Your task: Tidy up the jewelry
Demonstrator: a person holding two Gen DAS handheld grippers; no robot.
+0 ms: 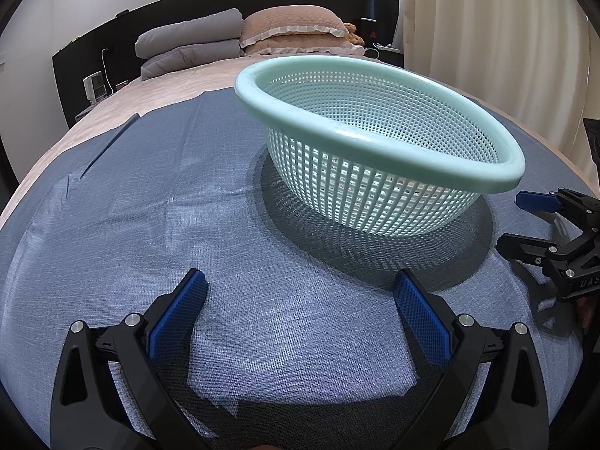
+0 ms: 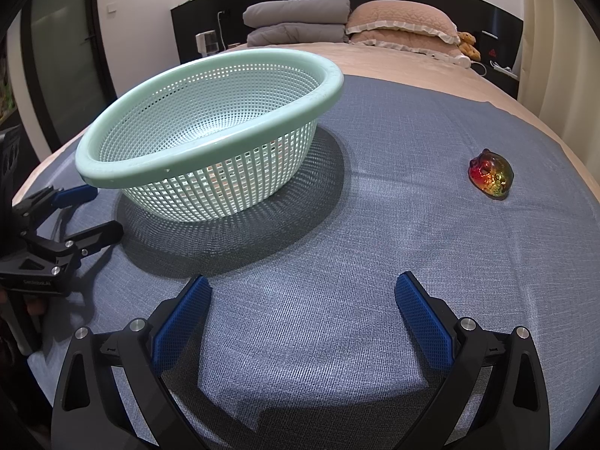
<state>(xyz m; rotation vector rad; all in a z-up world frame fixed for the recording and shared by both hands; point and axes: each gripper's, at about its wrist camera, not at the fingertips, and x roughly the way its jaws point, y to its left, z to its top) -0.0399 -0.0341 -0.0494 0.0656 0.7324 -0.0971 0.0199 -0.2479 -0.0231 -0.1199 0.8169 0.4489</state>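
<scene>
A mint green mesh basket [image 1: 378, 138] stands on the blue cloth, ahead and right of my left gripper [image 1: 300, 285], which is open and empty. In the right wrist view the basket [image 2: 210, 127] is ahead and left of my right gripper [image 2: 302, 288], also open and empty. A shiny red, gold and green bear-shaped trinket [image 2: 490, 178] lies on the cloth to the far right, apart from the basket. Faint coloured shapes show through the basket's mesh; I cannot tell what they are. The right gripper [image 1: 525, 225] shows at the right edge of the left wrist view.
The blue cloth [image 1: 157, 202] covers a beige bed. Grey folded duvets [image 2: 296, 22] and pink pillows [image 2: 405, 22] lie at the headboard. A curtain [image 1: 487, 37] hangs on the right. The left gripper [image 2: 90, 210] appears at the left edge of the right wrist view.
</scene>
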